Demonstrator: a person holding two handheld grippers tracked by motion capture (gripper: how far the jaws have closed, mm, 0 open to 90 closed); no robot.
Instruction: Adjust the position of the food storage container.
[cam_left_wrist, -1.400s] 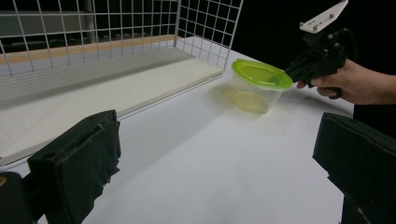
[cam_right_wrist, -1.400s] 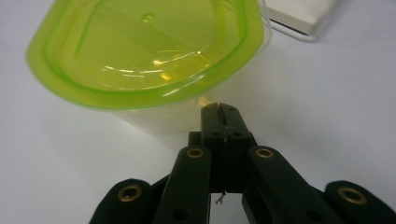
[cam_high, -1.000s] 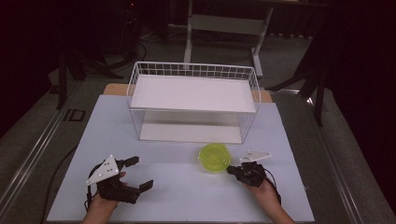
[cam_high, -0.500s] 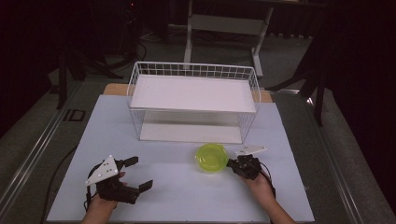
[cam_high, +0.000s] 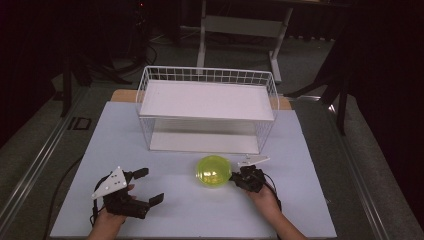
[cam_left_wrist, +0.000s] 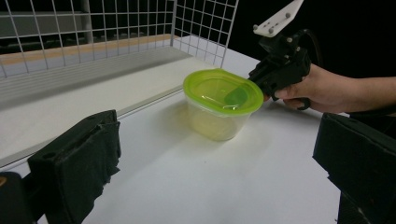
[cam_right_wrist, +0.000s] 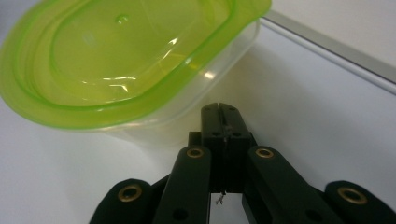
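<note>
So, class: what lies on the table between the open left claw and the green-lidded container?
Nothing: in the high view, bare white table runs from the left claw to the container.

Right gripper view: container (cam_right_wrist: 140, 70) is cropped by the top and left edges and its base sits hidden under the lid's overhang, so contents can't be made out through the tinted lid (cam_right_wrist: 112, 60). Left gripper view: left gripper (cam_left_wrist: 219, 186) jaws run off the bottom and right edges, wire rack (cam_left_wrist: 116, 32) is cut at the top and left. High view: both forearms leave the frame at the bottom; the gap between right gripper (cam_high: 239, 179) and container is too small to judge contact.
</note>
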